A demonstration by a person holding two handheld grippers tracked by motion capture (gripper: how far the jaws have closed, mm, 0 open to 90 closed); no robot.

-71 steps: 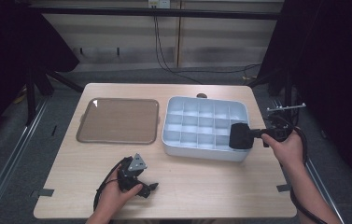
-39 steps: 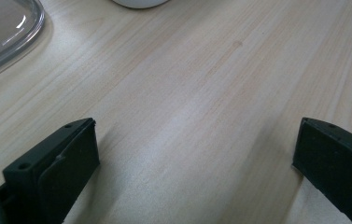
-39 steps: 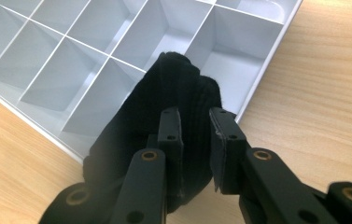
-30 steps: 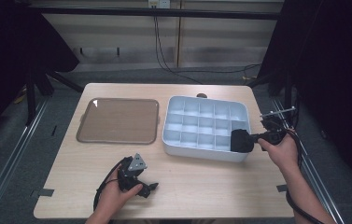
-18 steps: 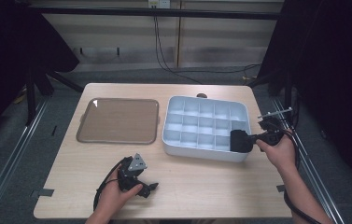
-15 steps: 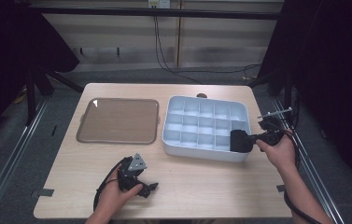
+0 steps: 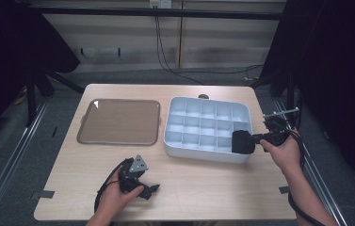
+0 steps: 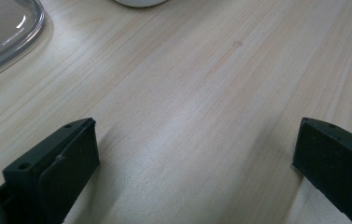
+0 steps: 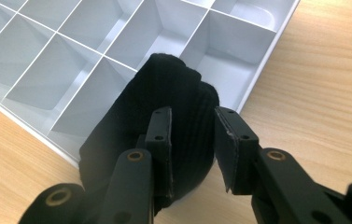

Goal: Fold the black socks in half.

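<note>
My right gripper (image 9: 192, 140) is clamped on a black ribbed cloth roll (image 9: 164, 116), looks like a rolled sock or similar knit. Jaws narrow, pinching a fold of the fabric between them; the rest of the roll bulges out to the left of the jaws in the right gripper view. In the high view the roll (image 7: 242, 141) hangs over the near right corner of the white divided tray (image 7: 180, 106), about over its rim and corner cell.

Handling, my guess: light, soft, squashy. No risk of breaking. Knit ribs give decent friction, so slip is unlikely, but the roll can unroll or sag if I hold only one layer. Best grip is across the thick middle of the roll so all the layers are pinched together; my present hold looks off-centre, toward one side. It deforms, so it should press into a cell (image 9: 232, 70) easily, though it may spring back over the thin dividers.

My left gripper (image 7: 137, 181) sits low over the bare wooden table (image 8: 201, 93) at the near left, jaws spread wide, nothing between them. The clear brown-tinted lid (image 7: 118, 121) lies flat on the table left of the tray, just beside it, not touching as far as I can tell.
</note>
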